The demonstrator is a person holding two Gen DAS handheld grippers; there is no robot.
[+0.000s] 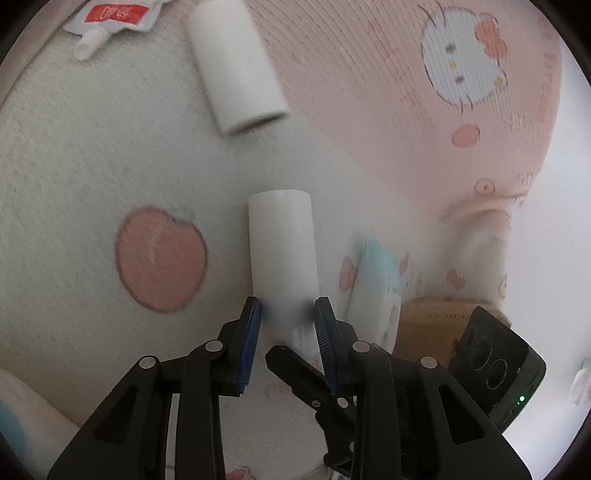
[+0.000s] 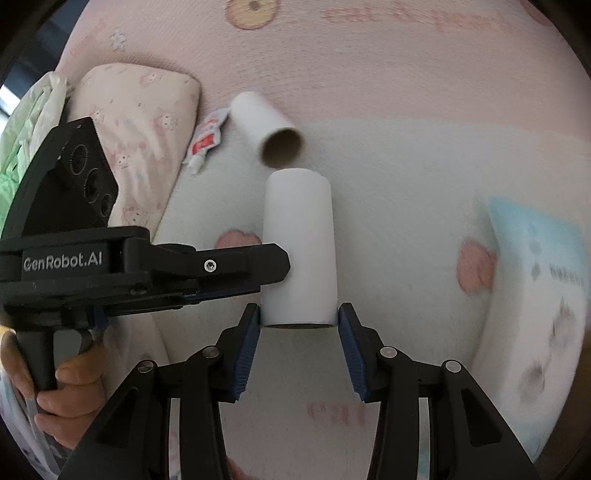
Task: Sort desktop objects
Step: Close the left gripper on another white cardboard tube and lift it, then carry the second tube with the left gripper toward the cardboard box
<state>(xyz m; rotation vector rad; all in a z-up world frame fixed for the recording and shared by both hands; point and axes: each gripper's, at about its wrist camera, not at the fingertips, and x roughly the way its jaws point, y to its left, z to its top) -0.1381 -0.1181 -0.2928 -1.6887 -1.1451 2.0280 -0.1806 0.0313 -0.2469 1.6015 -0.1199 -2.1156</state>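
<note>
A white paper roll point(image 1: 282, 243) point(image 2: 300, 251) is held between both grippers. My left gripper point(image 1: 287, 310) is shut on one end of it. My right gripper point(image 2: 299, 314) is shut on the other end; its pads point(image 2: 248, 343) press the roll's sides. The left gripper's finger point(image 2: 229, 264) reaches in from the left in the right wrist view. A second white roll point(image 1: 238, 70) point(image 2: 267, 127) lies on the bedding beyond, its hollow brown core showing. A small red-and-white spouted sachet point(image 1: 110, 20) point(image 2: 205, 142) lies next to it.
Everything lies on white and pink cartoon-print bedding point(image 1: 369, 92). A pink pillow point(image 2: 136, 140) sits at the left. A blue-and-white tissue pack point(image 1: 376, 280) point(image 2: 543, 288) lies to the right. A brown box point(image 1: 428, 328) sits behind the right gripper's body point(image 1: 495, 365).
</note>
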